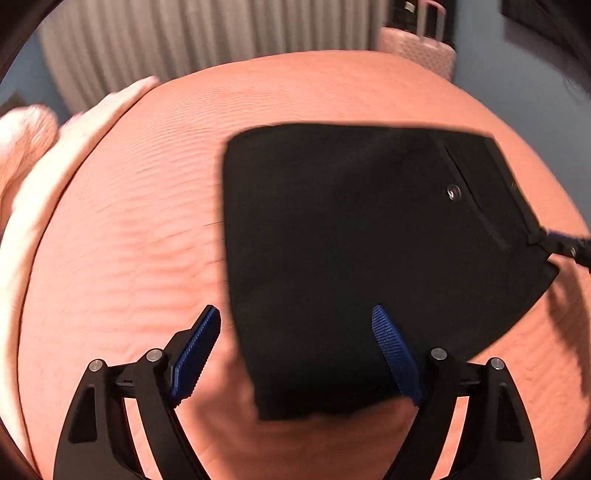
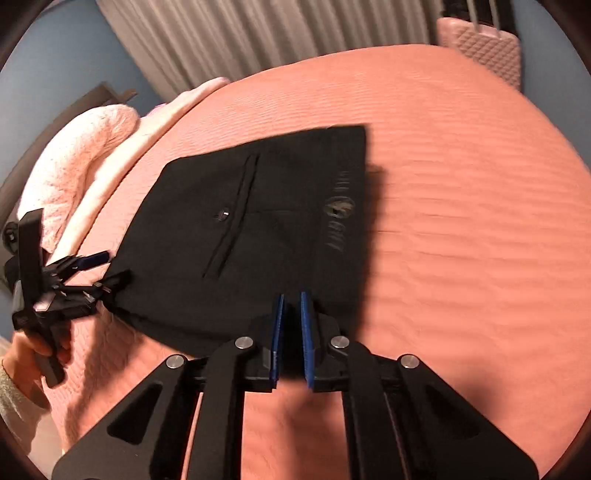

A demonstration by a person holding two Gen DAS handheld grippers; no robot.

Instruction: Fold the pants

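Observation:
Black pants [image 1: 351,236], folded into a compact block with a back pocket and button on top, lie on a pink bed cover [image 1: 129,240]. My left gripper [image 1: 295,325] is open; its right blue pad lies over the pants' near corner, its left pad over the cover. It also shows in the right wrist view [image 2: 107,269] at the pants' left edge, open. My right gripper [image 2: 291,306] is nearly shut on the near edge of the pants [image 2: 251,229], a narrow gap between its pads. In the left wrist view it [image 1: 546,240] touches the pants' right corner.
A pale pink knitted blanket [image 2: 81,155] and pillow lie at the left of the bed. A pink quilted suitcase [image 2: 484,51] stands beyond the far right corner. Pleated curtains [image 2: 258,33] hang behind. A hand [image 2: 29,354] holds the left gripper's handle.

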